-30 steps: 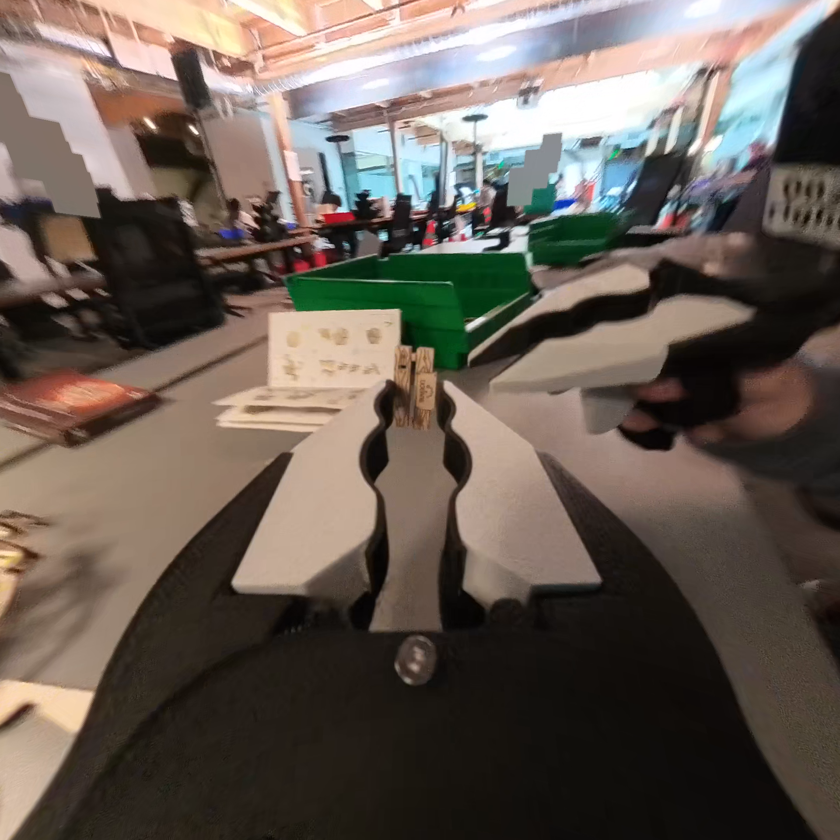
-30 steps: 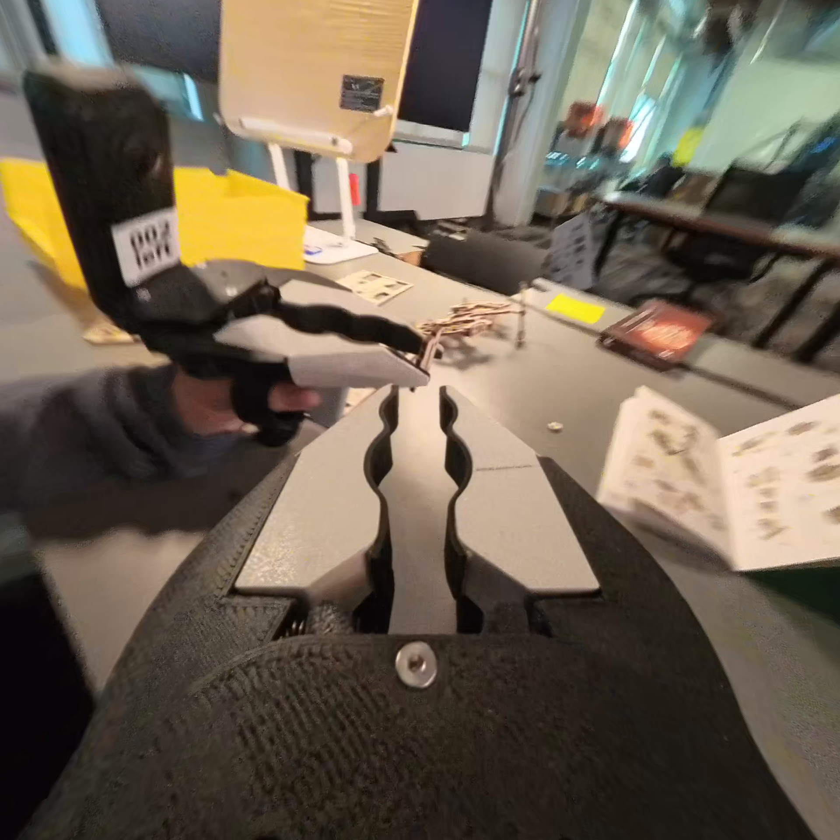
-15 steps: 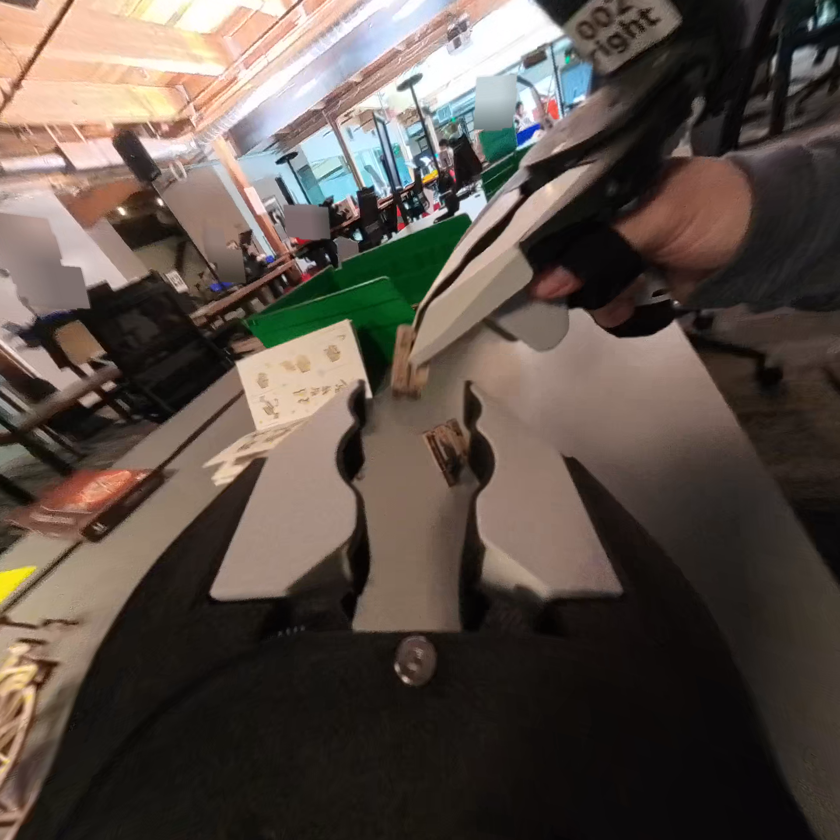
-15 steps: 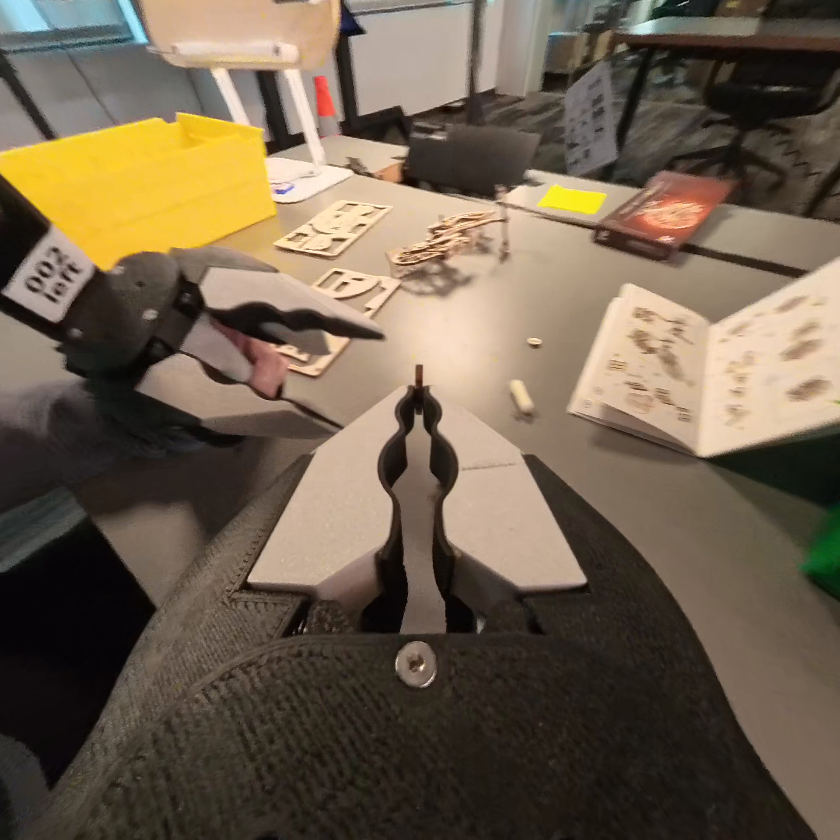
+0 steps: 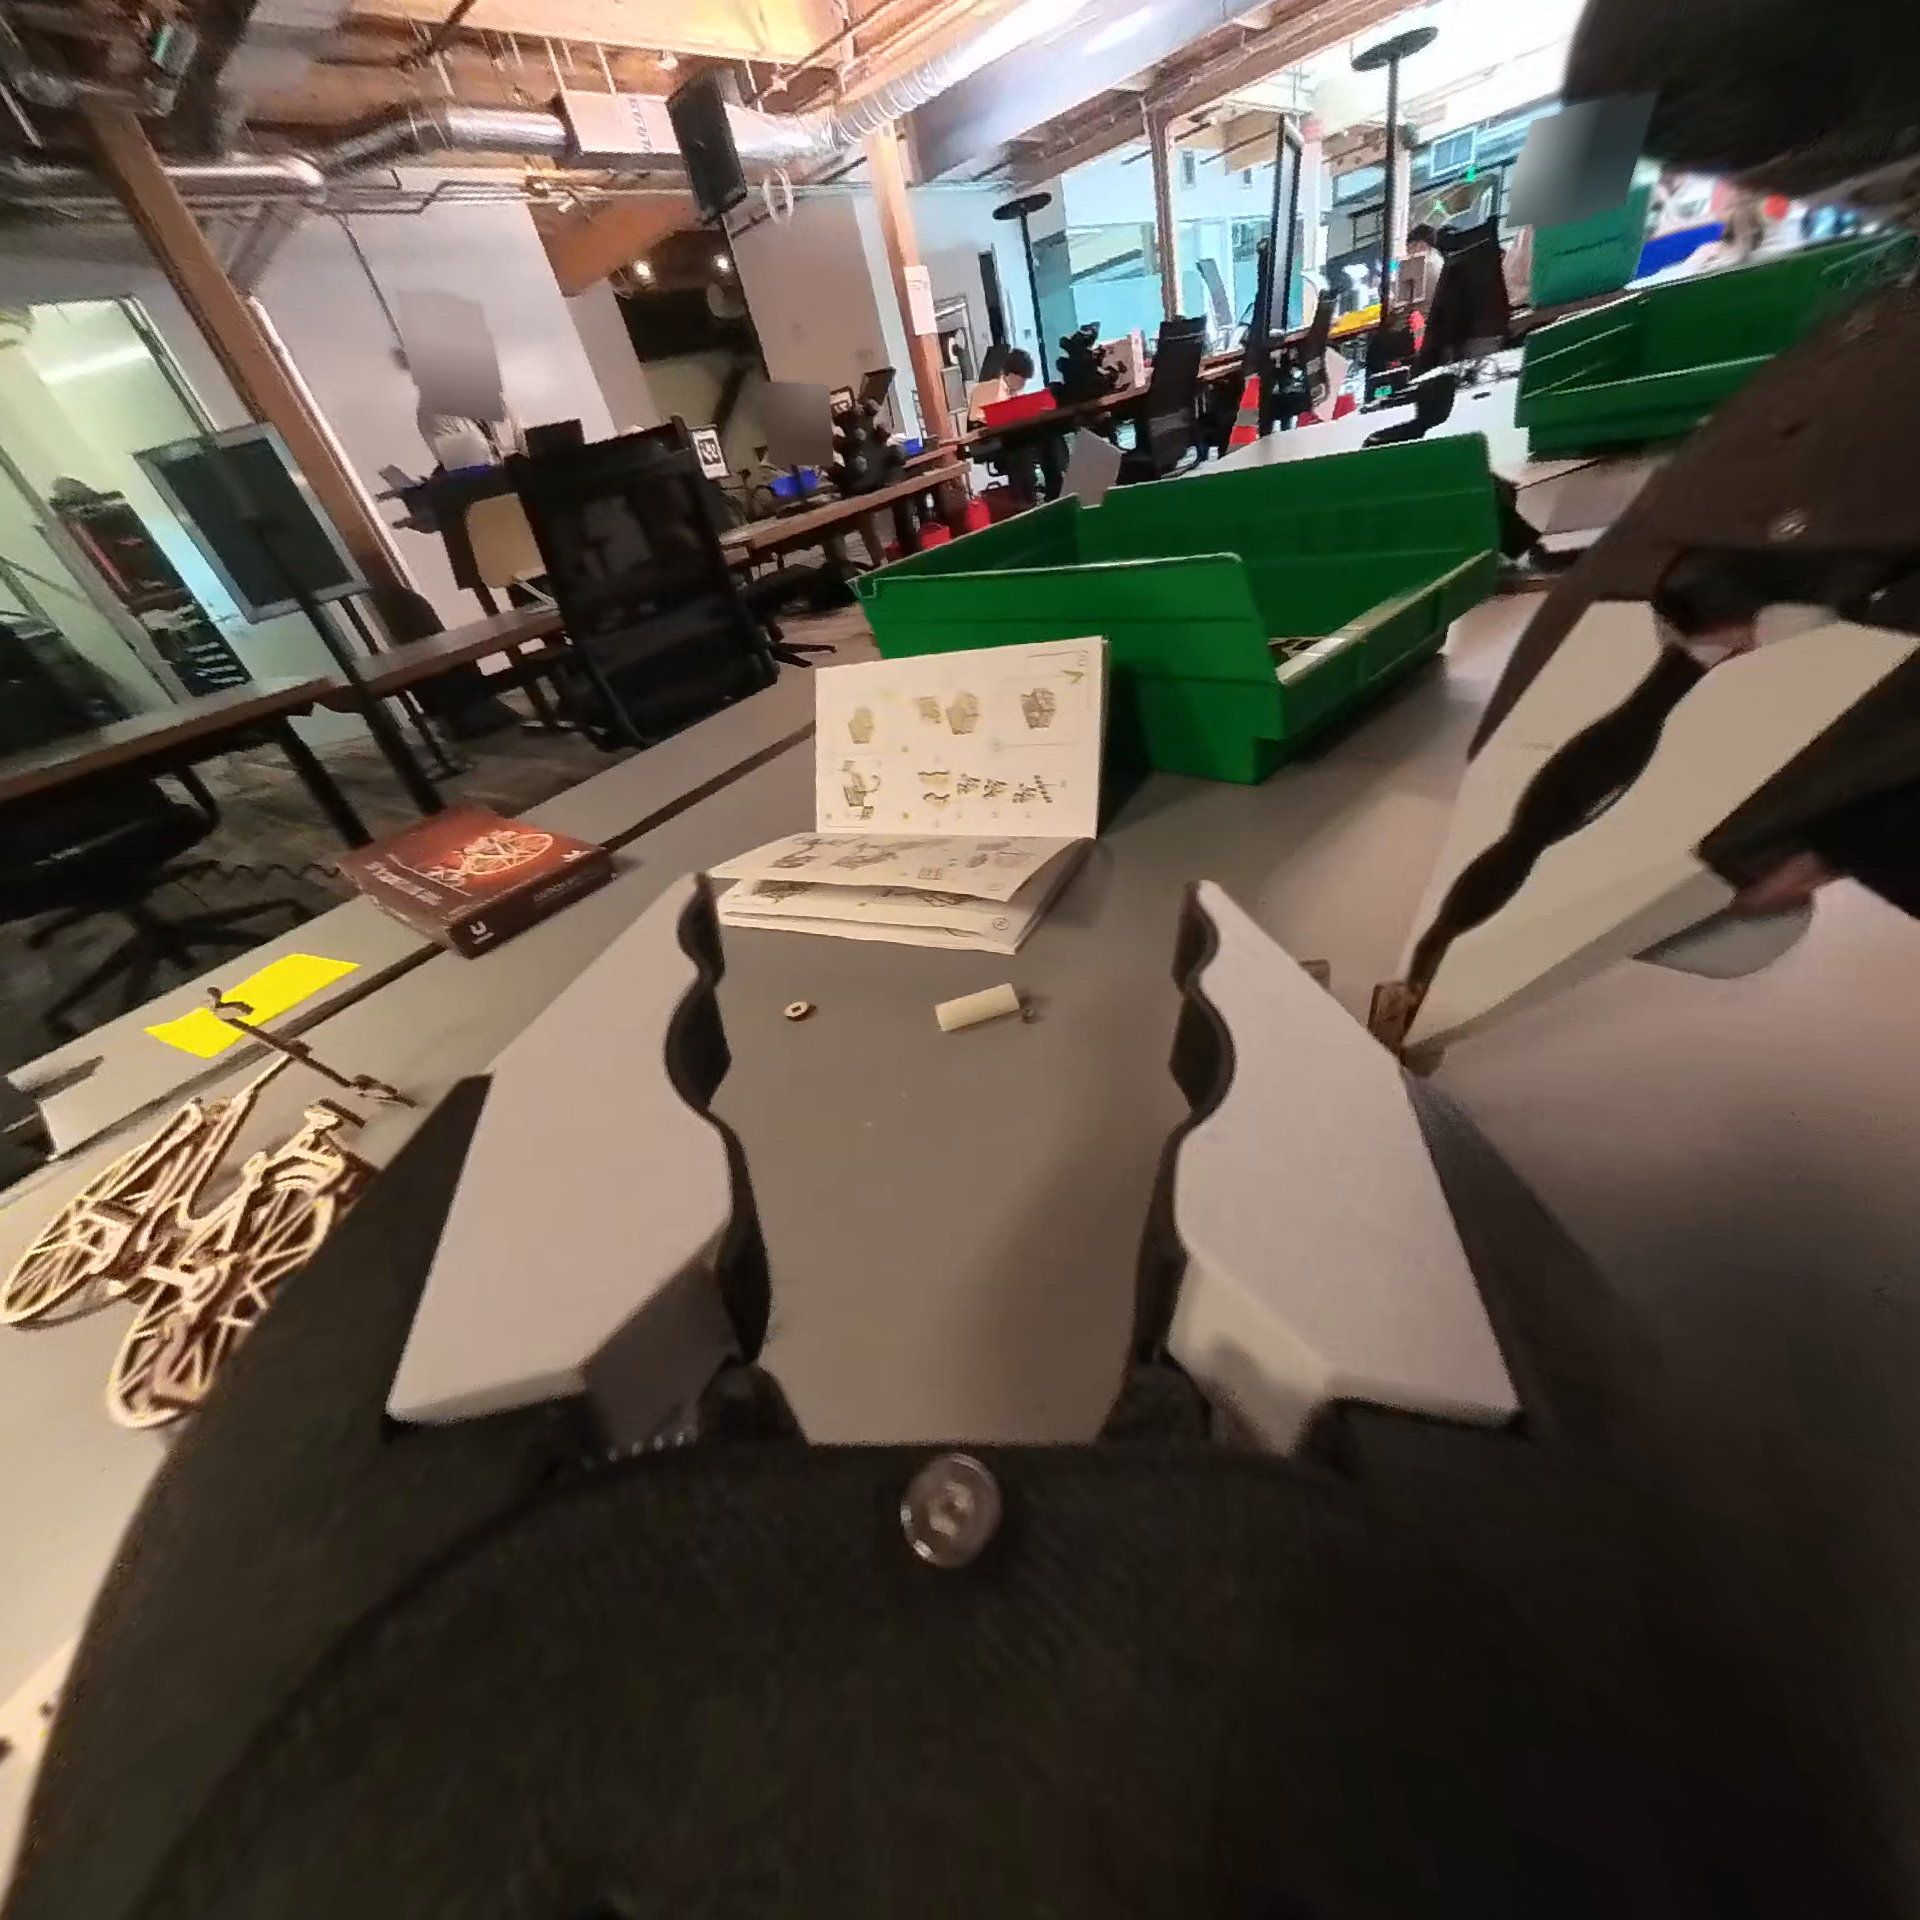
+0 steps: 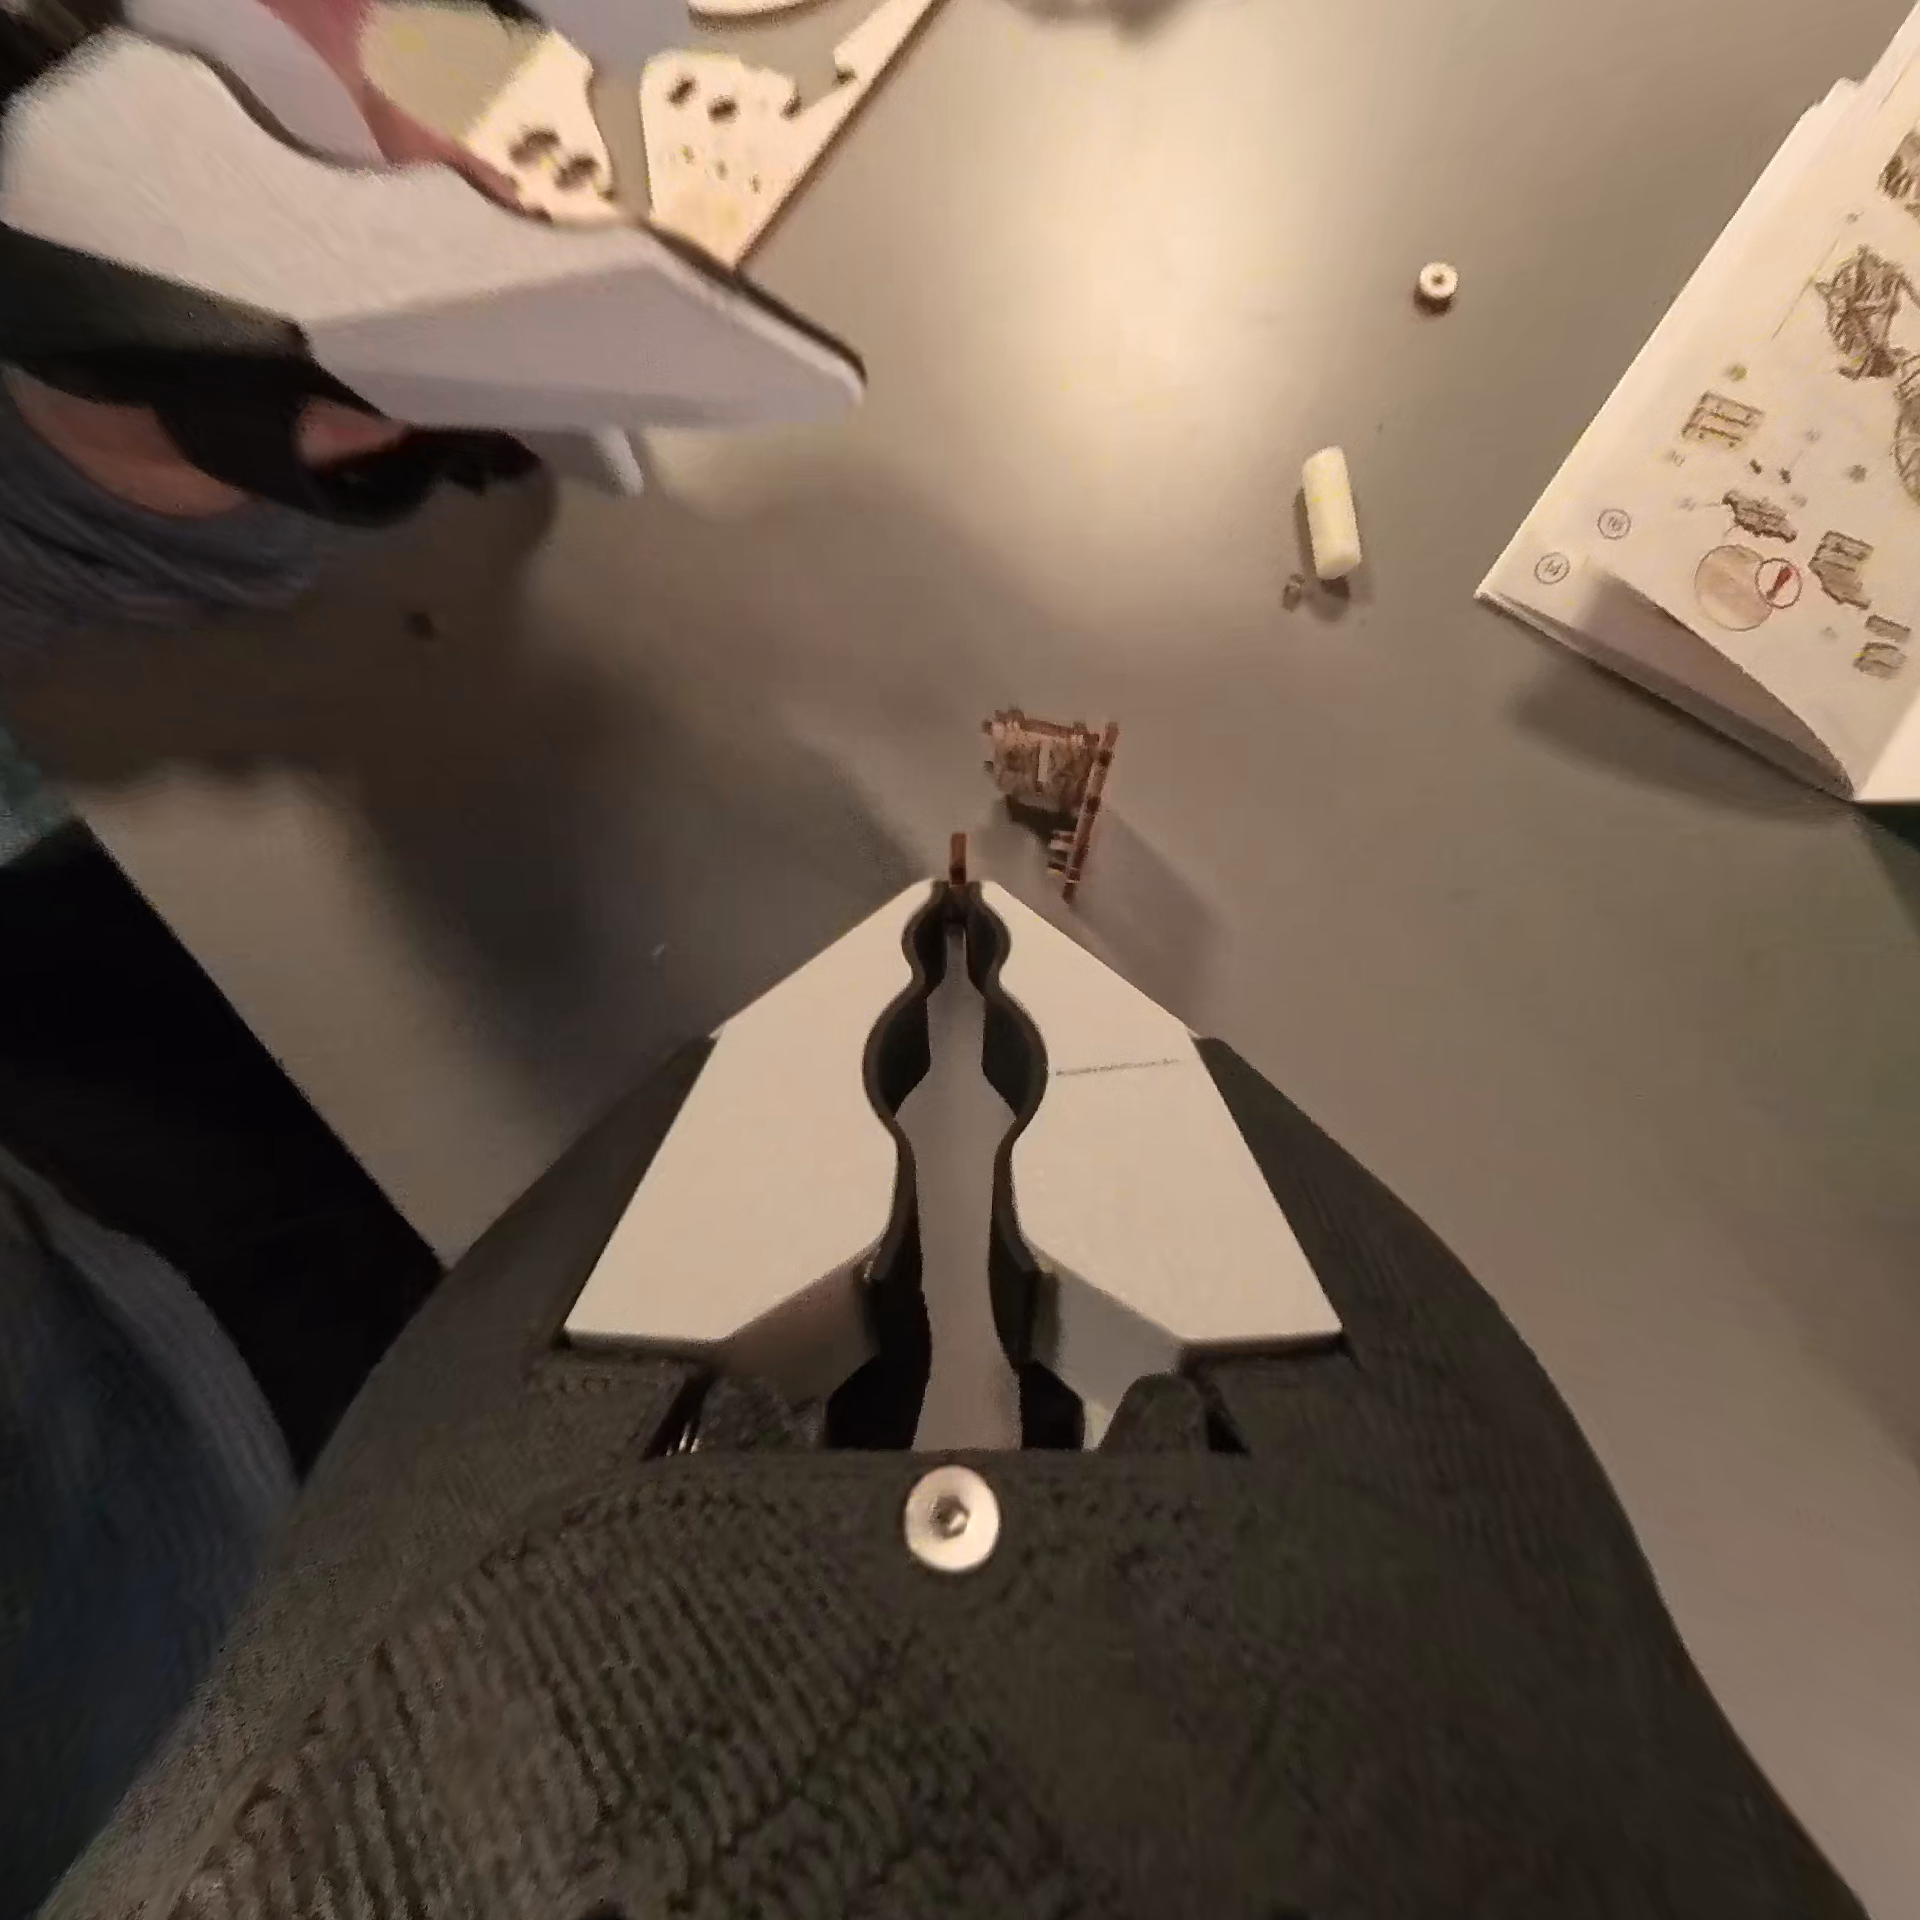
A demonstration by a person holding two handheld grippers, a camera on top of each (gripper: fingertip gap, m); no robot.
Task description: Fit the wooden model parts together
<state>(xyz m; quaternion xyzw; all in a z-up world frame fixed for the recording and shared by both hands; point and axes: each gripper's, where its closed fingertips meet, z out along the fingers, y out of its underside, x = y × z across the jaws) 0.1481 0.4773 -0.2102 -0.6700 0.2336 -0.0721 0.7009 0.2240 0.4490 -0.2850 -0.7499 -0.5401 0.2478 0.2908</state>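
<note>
Grey-fingered left gripper, jaws spread wide and empty, hovers over the grey table; right gripper pinches a thin brown wooden piece beside a small wooden sub-assembly lying there.

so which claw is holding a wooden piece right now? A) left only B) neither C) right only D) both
C: the right claw is pinched shut on a thin wooden part sticking out past its tips, while the left claw is wide open with only bare table between its fingers; a small wooden sub-assembly lies loose on the table just ahead of the right claw.
</note>
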